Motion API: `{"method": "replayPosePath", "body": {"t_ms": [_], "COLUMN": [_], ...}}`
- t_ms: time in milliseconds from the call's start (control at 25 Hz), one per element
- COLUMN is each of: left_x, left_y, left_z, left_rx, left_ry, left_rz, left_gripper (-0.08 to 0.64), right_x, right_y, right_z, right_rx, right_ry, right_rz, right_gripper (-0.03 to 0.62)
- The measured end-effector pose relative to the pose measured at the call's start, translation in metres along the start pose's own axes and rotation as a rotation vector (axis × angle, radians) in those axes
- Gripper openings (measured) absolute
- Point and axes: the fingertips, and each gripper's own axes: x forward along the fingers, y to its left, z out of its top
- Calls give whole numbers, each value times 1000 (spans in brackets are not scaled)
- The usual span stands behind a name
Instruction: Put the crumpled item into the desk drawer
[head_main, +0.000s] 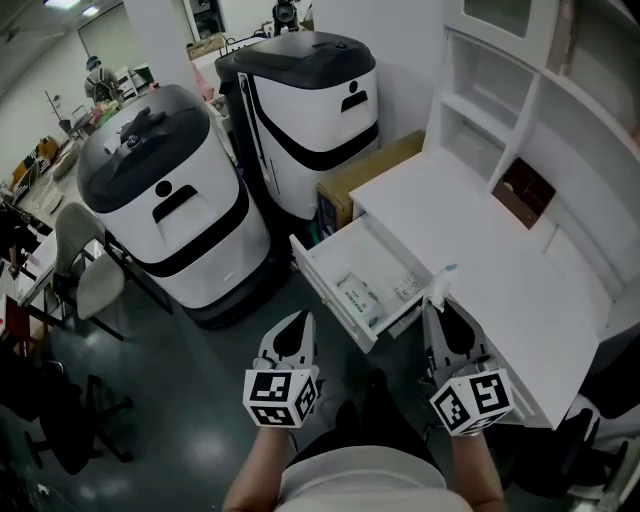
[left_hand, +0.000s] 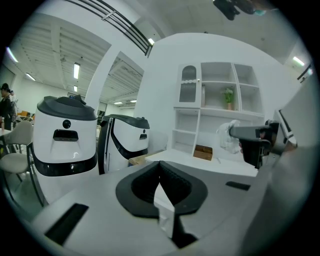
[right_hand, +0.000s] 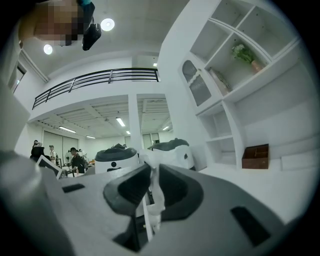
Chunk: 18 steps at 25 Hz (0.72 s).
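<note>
**Gripping the crumpled item (head_main: 441, 283) beside the open desk drawer (head_main: 325, 290)**

The right gripper (head_main: 440, 305) has its jaws pressed onto the crumpled item, a pale, thin, wrinkled wad. In the right gripper view the wad is pinched between the two dark pads, with a tuft above them and more hanging below. In the head view the item sticks out past the jaw tips. It lies by the front edge of the white desk (head_main: 470, 250), just beside the near right corner of the drawer. It is in the air and not inside the drawer.

The drawer is pulled out from the desk towards the person. A few pale packets (head_main: 360, 295) lie on its floor.

The left gripper (head_main: 297, 322) is held to the left of the drawer, apart from it, above the dark floor. Its own view shows the two pads meeting at their tips, and no object is between them. That same view shows the right gripper off to the right with the wad at its tips.

A small brown box (head_main: 525, 190) sits on the desk at the foot of the white shelf unit (head_main: 480, 90). A cardboard box (head_main: 365, 175) stands against the desk's left side. Beyond it stand two large white machines with black bands, one nearer (head_main: 165, 200) and one farther back (head_main: 310, 110). A pale chair (head_main: 85, 260) stands at the far left, and a person (head_main: 95, 75) is visible in the background.
</note>
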Motion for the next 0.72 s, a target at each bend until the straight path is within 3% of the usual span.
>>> {"method": "replayPosePath", "body": {"t_ms": [720], "left_x": [58], "left_y": [43], "left_z": [6], "left_rx": [-28], "left_ry": [20], "left_rz": [89], "left_gripper": [-6], "right_x": [90], "right_y": [-17], "right_z": [10], "right_rx": [-10], "right_ry": [-22], "right_rz": [85], "right_gripper": [58]}}
